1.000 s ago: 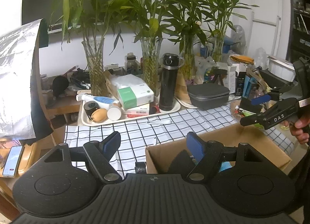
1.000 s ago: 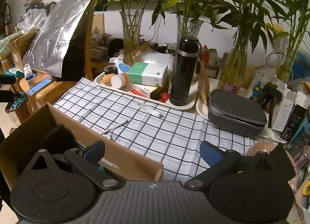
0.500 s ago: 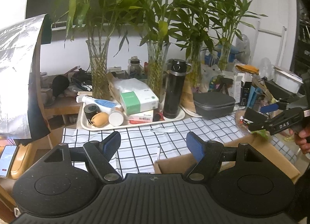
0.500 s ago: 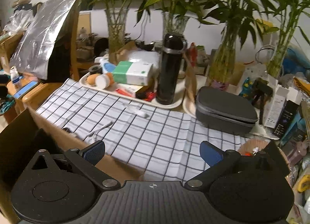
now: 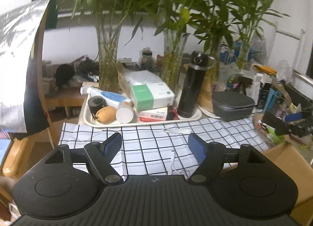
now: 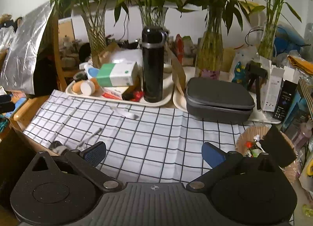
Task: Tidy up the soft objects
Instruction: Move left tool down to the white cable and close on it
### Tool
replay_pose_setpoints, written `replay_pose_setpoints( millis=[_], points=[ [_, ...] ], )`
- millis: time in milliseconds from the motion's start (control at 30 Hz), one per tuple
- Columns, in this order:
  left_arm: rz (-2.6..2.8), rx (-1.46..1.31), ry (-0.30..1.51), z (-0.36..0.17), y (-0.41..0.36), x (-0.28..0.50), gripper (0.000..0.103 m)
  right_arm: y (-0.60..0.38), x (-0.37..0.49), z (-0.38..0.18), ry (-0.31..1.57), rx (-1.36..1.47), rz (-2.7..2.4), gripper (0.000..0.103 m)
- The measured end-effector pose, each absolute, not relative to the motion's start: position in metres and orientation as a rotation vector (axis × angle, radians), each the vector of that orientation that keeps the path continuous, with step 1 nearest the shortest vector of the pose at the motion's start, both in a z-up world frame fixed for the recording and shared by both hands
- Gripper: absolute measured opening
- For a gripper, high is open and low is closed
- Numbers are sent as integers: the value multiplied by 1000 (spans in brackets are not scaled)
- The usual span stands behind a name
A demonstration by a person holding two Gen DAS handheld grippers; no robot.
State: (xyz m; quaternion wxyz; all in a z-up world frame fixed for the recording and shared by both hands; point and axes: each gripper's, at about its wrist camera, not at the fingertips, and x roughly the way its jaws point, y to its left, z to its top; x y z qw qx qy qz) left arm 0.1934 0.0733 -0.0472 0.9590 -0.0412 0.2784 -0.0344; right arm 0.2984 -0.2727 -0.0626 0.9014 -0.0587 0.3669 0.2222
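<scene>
Left wrist view: left gripper [image 5: 155, 146] jaws spread, empty, above checked cloth [image 5: 156, 140]; white cable [image 5: 176, 167] near could snag them.

The right claw [image 6: 153, 152] is hanging wide open and empty over the checked cloth [image 6: 156, 134]. Beyond it, a black flask [image 6: 153, 64] is standing upright on a tray [image 6: 156, 102], just beside a grey case [image 6: 219, 99].

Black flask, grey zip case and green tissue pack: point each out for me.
Black flask [image 6: 152, 69], right wrist view, mid-body.
Grey zip case [image 6: 219, 97], right wrist view, lid top.
Green tissue pack [image 5: 150, 94], left wrist view, front face.
</scene>
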Motion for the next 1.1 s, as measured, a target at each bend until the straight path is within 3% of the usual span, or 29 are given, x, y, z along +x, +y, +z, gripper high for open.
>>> replay_pose_setpoints(
  millis=[467,767,1100],
  points=[
    [-166,-114,643,-89,89,255,74,-266,325,-77,782,-159,448,103],
    [-304,62,720,-124,68,282,72,-259,347,-86,800,-193,432,103],
    [-409,103,824,-155,58,308,54,-255,357,-87,813,-176,420,103]
  ],
)
